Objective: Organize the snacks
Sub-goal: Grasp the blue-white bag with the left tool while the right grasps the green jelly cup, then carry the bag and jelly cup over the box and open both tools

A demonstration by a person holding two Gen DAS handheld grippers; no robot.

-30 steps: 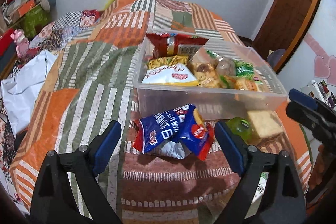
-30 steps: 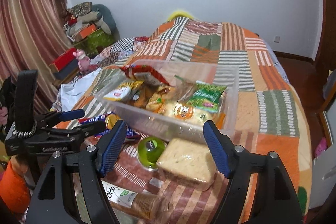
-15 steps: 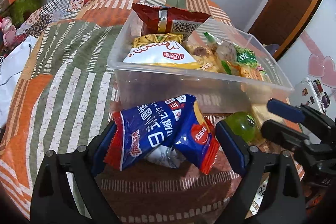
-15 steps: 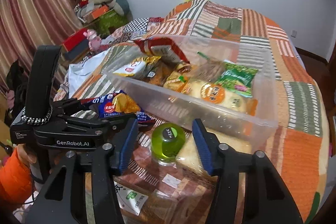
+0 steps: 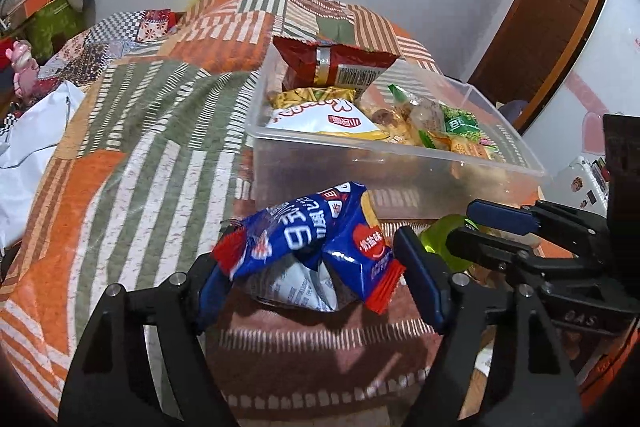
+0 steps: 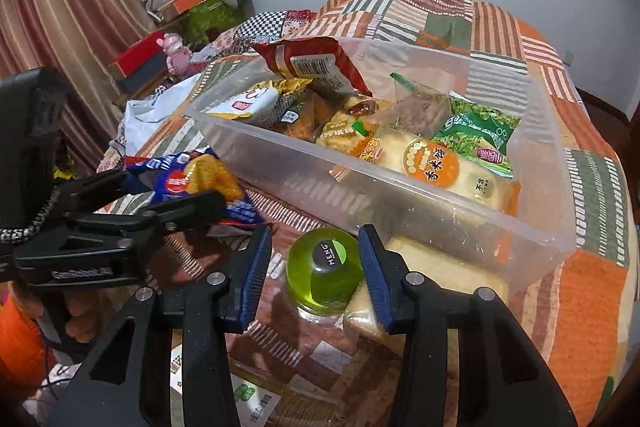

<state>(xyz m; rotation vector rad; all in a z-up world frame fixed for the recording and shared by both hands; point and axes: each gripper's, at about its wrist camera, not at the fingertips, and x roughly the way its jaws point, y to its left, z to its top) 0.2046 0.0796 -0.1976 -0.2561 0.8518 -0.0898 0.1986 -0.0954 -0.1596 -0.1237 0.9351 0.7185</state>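
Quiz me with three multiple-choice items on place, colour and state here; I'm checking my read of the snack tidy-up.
1. Where is the green jar relative to the clear bin?
A) inside it
B) on the quilt, outside its near wall
C) balanced on its rim

2. What colour is the packet standing tallest in the bin?
A) red
B) purple
C) black

3. What is between the left tongs?
A) nothing
B) a spoon
C) the blue packet

Answers:
1. B, because the jar stands on the quilt in front of the wall.
2. A, because its red top rises above the other snacks.
3. C, because the tongs, which have just been closing, pinch it crumpled.
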